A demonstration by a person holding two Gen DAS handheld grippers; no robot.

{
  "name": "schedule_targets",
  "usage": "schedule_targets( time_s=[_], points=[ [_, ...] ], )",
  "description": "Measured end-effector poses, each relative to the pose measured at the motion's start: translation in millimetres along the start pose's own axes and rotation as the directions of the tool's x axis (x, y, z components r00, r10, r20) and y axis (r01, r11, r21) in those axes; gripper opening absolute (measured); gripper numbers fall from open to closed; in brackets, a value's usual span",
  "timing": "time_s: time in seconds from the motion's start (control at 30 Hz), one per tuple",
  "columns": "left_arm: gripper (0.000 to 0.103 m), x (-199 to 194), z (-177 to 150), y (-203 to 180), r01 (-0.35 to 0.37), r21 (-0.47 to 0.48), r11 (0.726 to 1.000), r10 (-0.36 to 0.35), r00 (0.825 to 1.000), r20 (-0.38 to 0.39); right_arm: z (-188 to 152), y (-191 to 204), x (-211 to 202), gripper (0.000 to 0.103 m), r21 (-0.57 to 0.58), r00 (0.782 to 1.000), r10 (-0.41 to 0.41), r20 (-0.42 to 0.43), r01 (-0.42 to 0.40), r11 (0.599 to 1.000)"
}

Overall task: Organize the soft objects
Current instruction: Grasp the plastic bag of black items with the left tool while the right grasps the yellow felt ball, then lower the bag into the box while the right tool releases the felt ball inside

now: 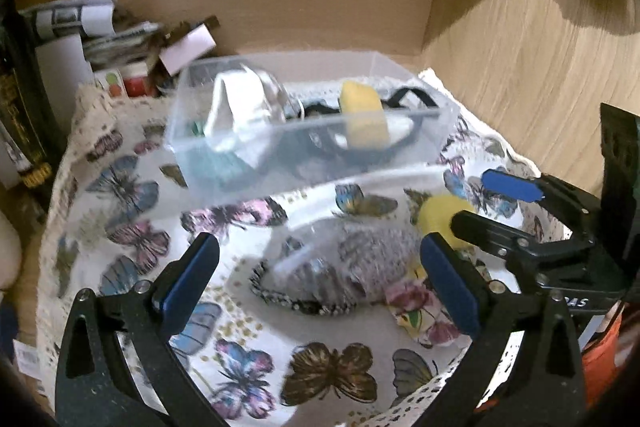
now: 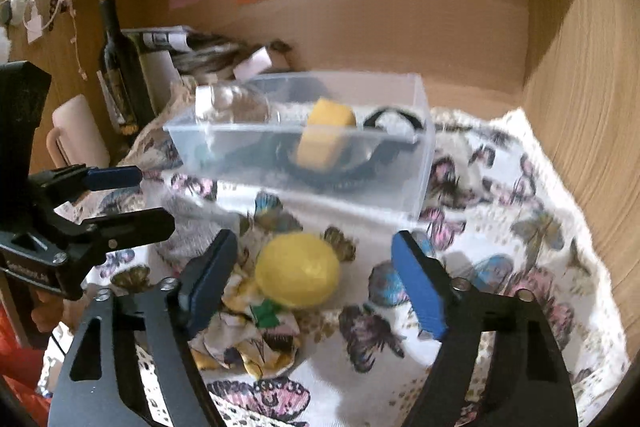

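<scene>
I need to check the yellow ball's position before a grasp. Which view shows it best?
The right wrist view: the yellow ball lies whole on the butterfly cloth, framed between the open right gripper fingers. In the left wrist view the ball is partly hidden behind the right gripper.

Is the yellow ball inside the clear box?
No, the yellow ball lies on the butterfly cloth in front of the clear box, between the open right tongs.

Yellow ball (image 2: pixel 297 269) between open right gripper (image 2: pixel 316 281)
</scene>
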State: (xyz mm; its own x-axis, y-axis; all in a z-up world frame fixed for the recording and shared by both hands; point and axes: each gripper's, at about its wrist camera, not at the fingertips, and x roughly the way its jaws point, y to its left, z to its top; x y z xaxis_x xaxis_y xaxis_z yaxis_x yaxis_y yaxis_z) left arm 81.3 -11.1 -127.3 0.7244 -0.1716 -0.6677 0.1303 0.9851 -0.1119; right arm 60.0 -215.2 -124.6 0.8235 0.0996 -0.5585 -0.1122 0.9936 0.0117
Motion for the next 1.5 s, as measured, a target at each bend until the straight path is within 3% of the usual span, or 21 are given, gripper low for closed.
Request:
schedule_targets(
  time_s=[0.2, 0.3, 0.5, 0.57, 0.6, 0.7, 0.97, 1.2, 1.5],
  points=[
    [0.1, 11, -3, -11, 0.021, 0.017, 1.0, -0.02, 0.999, -0.043, -9, -1, 10, 0.051, 0.026, 0.997, 0.069, -0.046, -0.068, 0.997],
    [0.081, 18, -3, -14, 0.045, 0.024, 0.999, -0.043, 0.997, -0.069, -9, -1, 9, 0.043, 0.03, 0.995, 0.089, -0.043, -0.087, 0.996],
    [0.065, 21, -3, -14, 0.049, 0.03, 0.998, -0.046, 0.997, -0.066, -8, -4, 3, 0.04, 0.041, 0.997, 0.072, -0.012, -0.072, 0.997],
    [0.057, 19, -2, -11, 0.05, 0.02, 0.999, -0.049, 0.997, -0.061, -7, -6, 0, 0.04, 0.047, 0.997, 0.073, -0.002, -0.073, 0.996],
    [0.048, 18, -1, -10, 0.049, 0.017, 0.999, -0.048, 0.997, -0.059, -6, -7, -2, 0.04, 0.049, 0.998, 0.068, 0.008, -0.069, 0.996],
    [0.04, 13, 2, -5, 0.049, 0.006, 0.999, -0.049, 0.998, -0.044, -1, -10, -9, 0.04, 0.051, 0.998, 0.061, 0.035, -0.063, 0.997],
    [0.037, -14, 21, 2, 0.055, -0.01, 0.998, -0.054, 0.997, 0.054, 21, -10, -25, 0.04, 0.036, 0.993, 0.027, 0.116, -0.031, 0.999],
    [0.037, -39, 48, 10, 0.038, -0.021, 0.999, -0.034, 0.985, 0.169, 43, -12, -33, 0.04, 0.033, 0.983, 0.015, 0.185, -0.022, 0.999],
    [0.037, -40, 82, 17, -0.026, -0.018, 1.0, 0.029, 0.977, 0.212, 76, -11, -32, 0.04, -0.01, 0.968, -0.016, 0.249, 0.019, 1.0]
  ],
)
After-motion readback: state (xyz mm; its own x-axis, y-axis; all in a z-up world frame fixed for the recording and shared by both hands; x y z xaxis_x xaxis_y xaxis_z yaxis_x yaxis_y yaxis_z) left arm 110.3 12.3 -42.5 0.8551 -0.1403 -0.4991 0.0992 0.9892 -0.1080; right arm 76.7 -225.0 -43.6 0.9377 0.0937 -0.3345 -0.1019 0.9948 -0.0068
